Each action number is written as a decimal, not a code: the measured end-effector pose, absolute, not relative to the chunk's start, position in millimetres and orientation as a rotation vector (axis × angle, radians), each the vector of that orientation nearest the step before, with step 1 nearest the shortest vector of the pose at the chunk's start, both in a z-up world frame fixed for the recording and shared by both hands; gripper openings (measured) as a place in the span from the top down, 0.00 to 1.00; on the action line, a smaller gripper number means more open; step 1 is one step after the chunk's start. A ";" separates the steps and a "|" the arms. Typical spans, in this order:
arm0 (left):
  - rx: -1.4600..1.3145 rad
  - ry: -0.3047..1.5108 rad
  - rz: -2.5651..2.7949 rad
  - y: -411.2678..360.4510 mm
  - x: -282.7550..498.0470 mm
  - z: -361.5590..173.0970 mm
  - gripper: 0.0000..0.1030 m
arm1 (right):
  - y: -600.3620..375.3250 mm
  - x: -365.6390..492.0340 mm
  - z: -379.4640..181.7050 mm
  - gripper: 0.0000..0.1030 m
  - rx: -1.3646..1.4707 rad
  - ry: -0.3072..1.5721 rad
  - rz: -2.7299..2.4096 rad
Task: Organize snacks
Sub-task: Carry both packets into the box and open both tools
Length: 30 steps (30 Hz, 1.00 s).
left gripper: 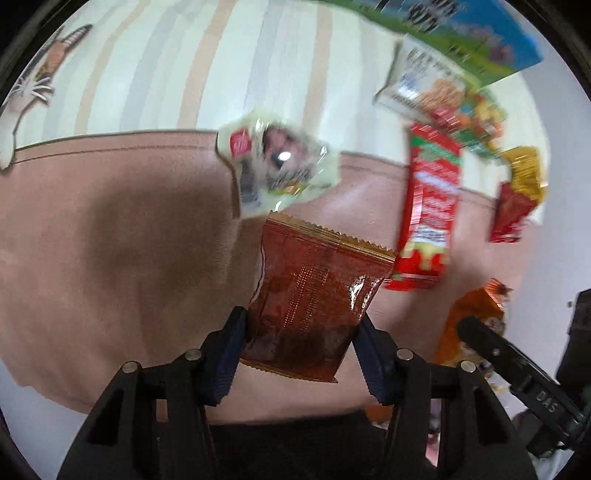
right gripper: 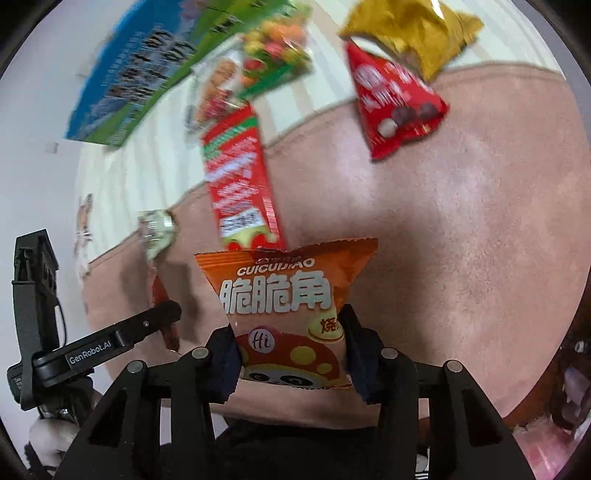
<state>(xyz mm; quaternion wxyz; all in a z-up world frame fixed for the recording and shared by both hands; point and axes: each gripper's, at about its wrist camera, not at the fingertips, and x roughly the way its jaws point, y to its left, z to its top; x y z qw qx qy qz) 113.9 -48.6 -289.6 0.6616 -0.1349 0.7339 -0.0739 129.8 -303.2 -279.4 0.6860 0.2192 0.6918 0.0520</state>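
My left gripper (left gripper: 301, 343) is shut on a dark red-brown snack packet (left gripper: 314, 295), lifted above the pink mat (left gripper: 110, 240). My right gripper (right gripper: 290, 350) is shut on an orange triangular snack bag (right gripper: 284, 291) with white lettering, also held over the pink mat (right gripper: 461, 240). A pale clear-wrapped snack (left gripper: 277, 162) lies at the mat's far edge. Right of it lies a long red snack pack (left gripper: 428, 206), seen too as the long red pack (right gripper: 240, 177). The right gripper's finger (left gripper: 491, 343) and the orange bag (left gripper: 472, 317) show at the lower right of the left wrist view.
A red triangular bag (right gripper: 395, 99) and a yellow bag (right gripper: 413, 33) lie at the mat's far side. A blue and green box (right gripper: 136, 77) and several colourful packets (right gripper: 273, 55) rest on the striped cloth (left gripper: 221, 66). The left gripper's body (right gripper: 74, 354) stands at lower left.
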 end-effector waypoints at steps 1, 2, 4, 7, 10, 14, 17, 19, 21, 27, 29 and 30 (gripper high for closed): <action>-0.313 1.646 -0.167 -46.6 112.4 -281.4 0.48 | -300.3 131.8 -271.3 0.51 0.501 1.542 0.137; -0.331 1.635 -0.171 -44.8 113.5 -273.4 0.48 | -300.5 132.8 -265.4 0.51 0.506 1.537 0.149; -0.372 1.608 -0.181 -41.5 115.5 -254.6 0.48 | -294.9 139.9 -251.5 0.51 0.523 1.522 0.189; -0.429 1.574 -0.210 -36.8 130.3 -226.8 0.48 | -289.7 159.3 -227.8 0.51 0.548 1.487 0.250; -0.456 1.520 -0.242 -25.2 167.8 -191.8 0.48 | -288.6 184.9 -204.2 0.51 0.554 1.441 0.298; -0.463 1.454 -0.259 -19.0 229.2 -155.2 0.48 | -287.7 228.8 -167.8 0.51 0.525 1.355 0.323; -0.419 1.403 -0.243 -12.5 272.8 -130.4 0.48 | -288.7 276.6 -142.9 0.51 0.506 1.286 0.324; -0.386 1.382 -0.217 -10.0 304.1 -121.6 0.48 | -291.4 306.9 -132.2 0.51 0.494 1.259 0.319; -0.337 1.390 -0.189 -7.7 341.6 -118.0 0.48 | -291.2 343.0 -123.9 0.51 0.474 1.244 0.306; -0.236 1.446 -0.111 0.0 424.2 -133.5 0.48 | -283.4 429.2 -133.1 0.51 0.432 1.280 0.277; -0.208 1.473 -0.082 1.8 450.4 -147.6 0.48 | -281.2 451.5 -141.3 0.51 0.419 1.309 0.263; -0.203 1.483 -0.073 2.7 460.9 -154.3 0.48 | -279.2 461.3 -145.6 0.51 0.411 1.323 0.258</action>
